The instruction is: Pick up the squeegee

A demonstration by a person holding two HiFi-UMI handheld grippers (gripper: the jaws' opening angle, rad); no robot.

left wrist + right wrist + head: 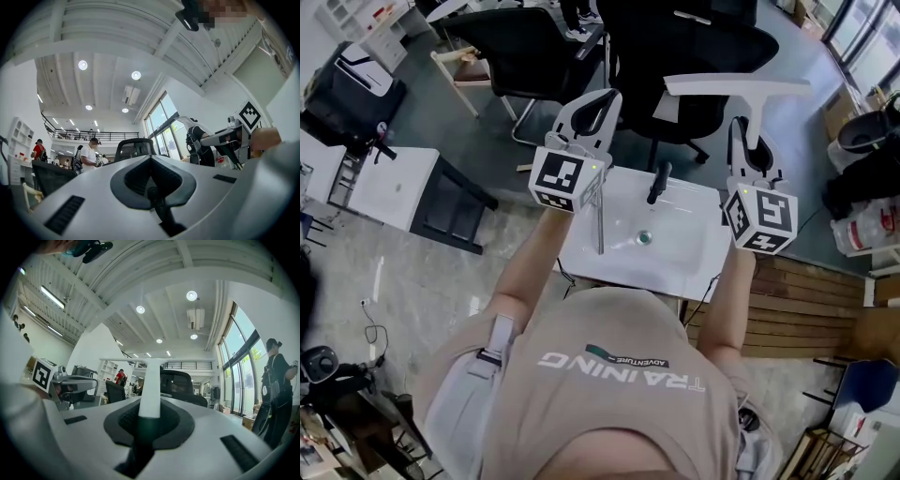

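As things stand: the pick-up looks complete, since the tool is off every surface and carried by one claw alone
Squeegee: the white plastic T-shaped squeegee with a dark green grip stands upright in the air, blade bar on top and level; in the head view it shows past the far right corner of the white rectangular washbasin, touching neither the basin nor the black curved tap at its far edge
Right claw: the right gripper has its jaws drawn nearly together, pinching the dark grip low on the stem; the right gripper view shows the white stem rising straight up from between the jaws
Left claw: the left gripper hangs over the basin's far left corner with its jaws closed on each other and nothing between them, as the left gripper view confirms; well apart from the squeegee
Done: reach, grasp and lift, judging by the clear air under the tool
Left to do: little or nothing for the task as worded, beyond keeping the hold steady
Watch: the grip is narrow and low while the blade is wide and high, so the tool could tip if the pinch slackens
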